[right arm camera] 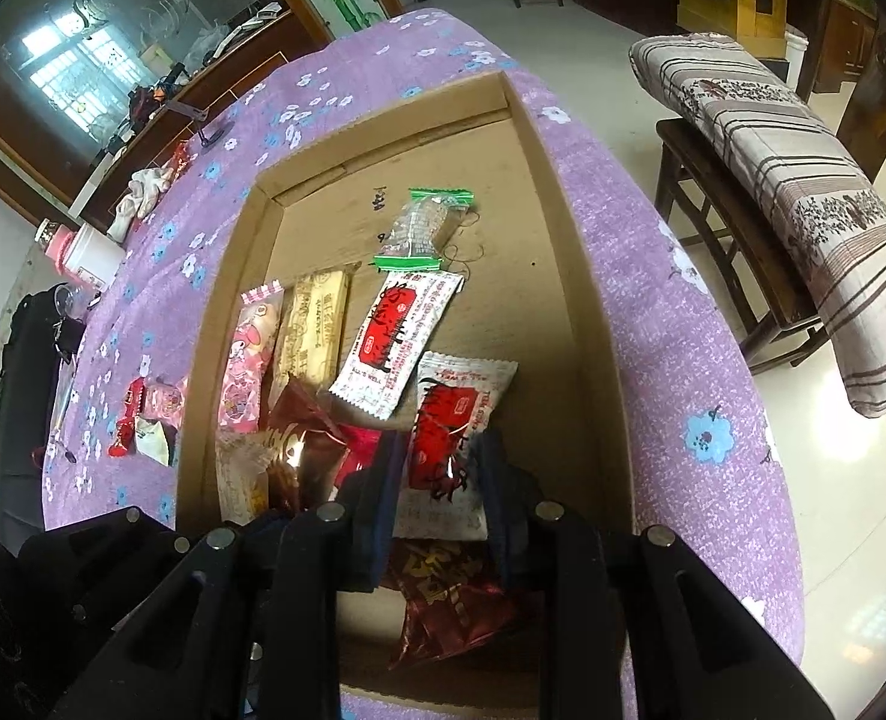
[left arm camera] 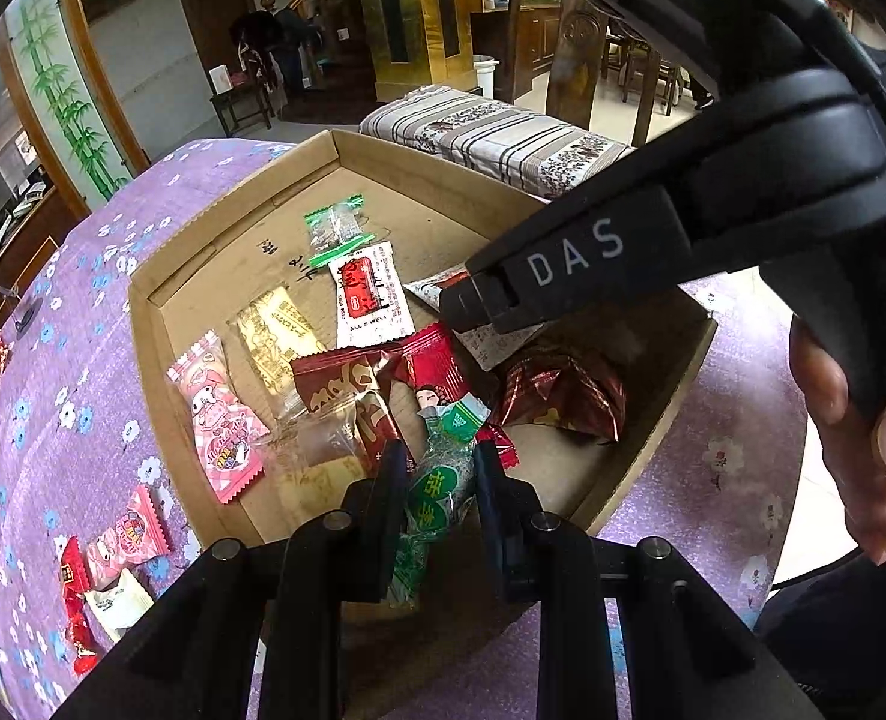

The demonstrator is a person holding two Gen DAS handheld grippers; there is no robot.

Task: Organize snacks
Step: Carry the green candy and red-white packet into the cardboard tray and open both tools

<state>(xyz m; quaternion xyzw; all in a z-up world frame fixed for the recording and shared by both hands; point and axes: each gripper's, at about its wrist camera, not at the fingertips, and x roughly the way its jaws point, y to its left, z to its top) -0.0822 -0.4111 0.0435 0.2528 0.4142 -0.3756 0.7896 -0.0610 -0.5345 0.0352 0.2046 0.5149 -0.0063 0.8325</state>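
the green sachet runs lengthwise along the left claw, its long axis pointing away from the camera toward the far wall of the cardboard box, with its far end poking out just past the fingertips over the red wrappers. it sits squarely between the two black fingers, which are closed narrowly against its sides, so the left claw is gripping it just above the near part of the box floor.

the white-and-red sachet stands lengthwise too, its long axis running from the right claw up toward the far end of the box, slightly tilted. its lower half lies between the right claw's fingers, which press in on its sides: this claw grips it as well. below it a crumpled dark red foil wrapper rests on the box floor.

both claws point steeply down into the box. in the left wrist view the right claw's body crosses from the upper right with its tip over the middle of the box, and a hand wraps its handle at the right edge.

other snacks lie flat in the box: a pink sachet, a cream bar, another white-and-red sachet and a clear green-edged one. a few more snacks lie on the purple flowered cloth of the bench, left of the box.
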